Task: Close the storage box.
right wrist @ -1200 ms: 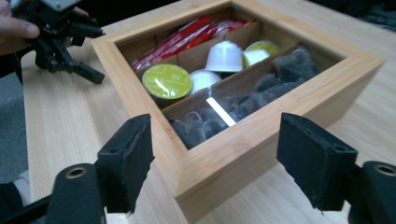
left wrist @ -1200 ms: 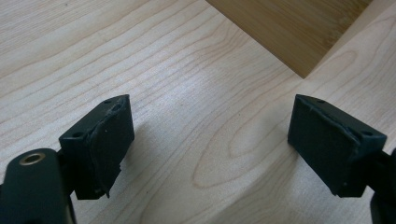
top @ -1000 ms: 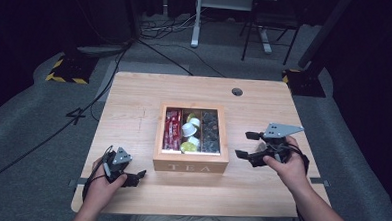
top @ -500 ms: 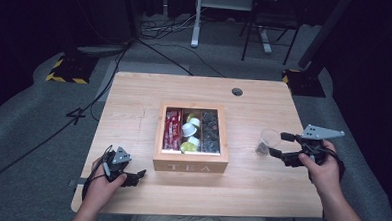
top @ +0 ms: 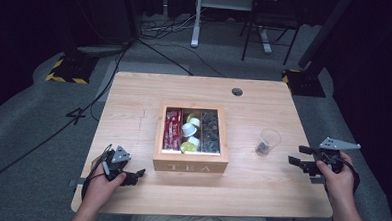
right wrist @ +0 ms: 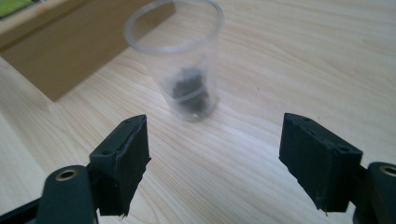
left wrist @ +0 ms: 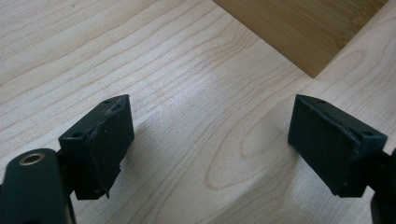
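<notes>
High view: "TEA" on the wooden box [top: 190, 167]; both grippers' jaws spread, empty.

The table [top: 260, 193] is pale wood with clear grain and a smooth, matt finish. The tea box [top: 190, 165], in the middle of the frame, is darker wood, also matt. The cup [right wrist: 180, 60] is clear, thin plastic, slightly glossy, with something dark at its bottom. The pads [right wrist: 133, 158] look like black matt rubber, rough at the edges.
</notes>
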Motion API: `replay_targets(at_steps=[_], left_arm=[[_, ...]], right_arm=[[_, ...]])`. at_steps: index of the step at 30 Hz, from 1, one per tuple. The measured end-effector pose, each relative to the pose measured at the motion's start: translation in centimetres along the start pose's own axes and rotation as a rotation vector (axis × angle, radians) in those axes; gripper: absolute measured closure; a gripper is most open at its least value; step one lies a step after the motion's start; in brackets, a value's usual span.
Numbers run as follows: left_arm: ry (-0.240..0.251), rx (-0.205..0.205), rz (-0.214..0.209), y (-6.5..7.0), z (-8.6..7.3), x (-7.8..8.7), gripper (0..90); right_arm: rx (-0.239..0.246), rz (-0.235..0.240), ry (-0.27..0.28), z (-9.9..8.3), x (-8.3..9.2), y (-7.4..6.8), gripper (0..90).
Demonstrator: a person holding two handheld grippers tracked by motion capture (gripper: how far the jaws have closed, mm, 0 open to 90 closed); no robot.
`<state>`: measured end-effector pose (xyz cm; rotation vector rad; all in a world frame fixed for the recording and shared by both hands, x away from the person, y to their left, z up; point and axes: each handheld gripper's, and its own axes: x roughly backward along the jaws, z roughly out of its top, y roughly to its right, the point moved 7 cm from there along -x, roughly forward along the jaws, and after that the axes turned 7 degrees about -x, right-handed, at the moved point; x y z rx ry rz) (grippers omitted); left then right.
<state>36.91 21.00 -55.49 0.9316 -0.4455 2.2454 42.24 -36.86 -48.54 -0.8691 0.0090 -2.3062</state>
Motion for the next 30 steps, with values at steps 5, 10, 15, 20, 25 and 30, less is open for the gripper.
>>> replay_targets(at_steps=[5,10,15,20,25,30], left_arm=[[0.0,0.001,0.001,0.0,0.0,0.0,14.9],[0.0,0.001,0.002,0.0,0.0,0.0,14.9],[0.0,0.003,0.003,0.0,0.0,0.0,14.9],[-0.001,-0.001,0.005,-0.1,0.0,0.0,14.7],[-0.001,0.002,0.004,0.0,0.0,0.0,14.6],[-0.001,0.001,0.004,0.0,0.0,0.0,14.6]], right_arm=[[-0.046,-0.012,-0.023,-2.2,-0.9,1.4,22.8],[-0.04,-0.044,-0.061,-3.5,-1.6,2.2,22.8],[-0.019,-0.074,-0.093,-4.4,-2.3,2.5,21.8],[-0.001,-0.086,-0.1,-4.9,-3.1,2.3,19.2],[0.066,-0.147,-0.095,-5.1,-3.6,2.2,13.3],[0.059,-0.154,-0.094,-5.1,-3.7,2.1,13.0]])
